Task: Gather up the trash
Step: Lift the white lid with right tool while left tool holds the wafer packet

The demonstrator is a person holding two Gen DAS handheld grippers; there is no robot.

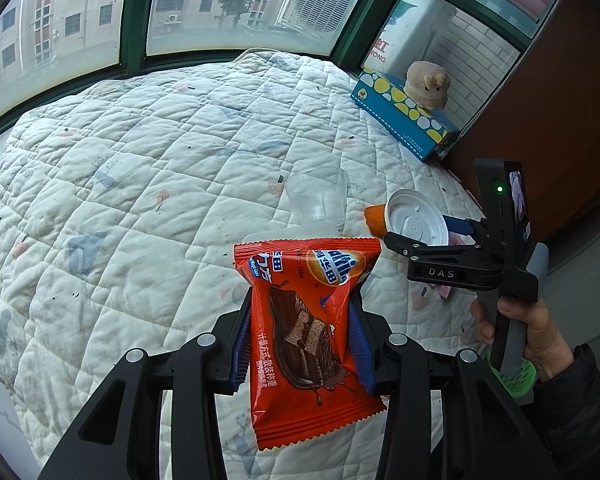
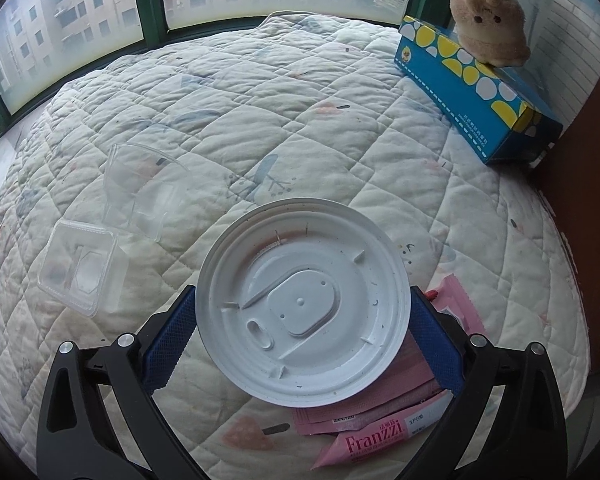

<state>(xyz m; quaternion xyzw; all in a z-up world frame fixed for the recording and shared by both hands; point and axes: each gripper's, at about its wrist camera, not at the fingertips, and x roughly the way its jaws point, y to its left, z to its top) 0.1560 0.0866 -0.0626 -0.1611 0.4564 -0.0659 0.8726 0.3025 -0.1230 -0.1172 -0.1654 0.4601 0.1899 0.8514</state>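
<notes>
Gripped upright in the left tool [image 1: 300, 344], a red snack wrapper [image 1: 304, 336] hangs above the quilt [image 1: 140, 184], while the right tool [image 2: 304, 332] clamps a white cup lid [image 2: 304, 300].

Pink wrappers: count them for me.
2, both on the quilt beside the right claw: one flat wrapper partly under the white lid, one Franzzi wrapper nearer the camera. More may be hidden.

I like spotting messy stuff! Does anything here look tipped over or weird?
Yes. A clear plastic cup lies tipped on its side on the quilt, beside an empty clear tray. Pink snack wrappers lie scattered near the edge. The plush toy sitting on the tissue box looks fine.
</notes>
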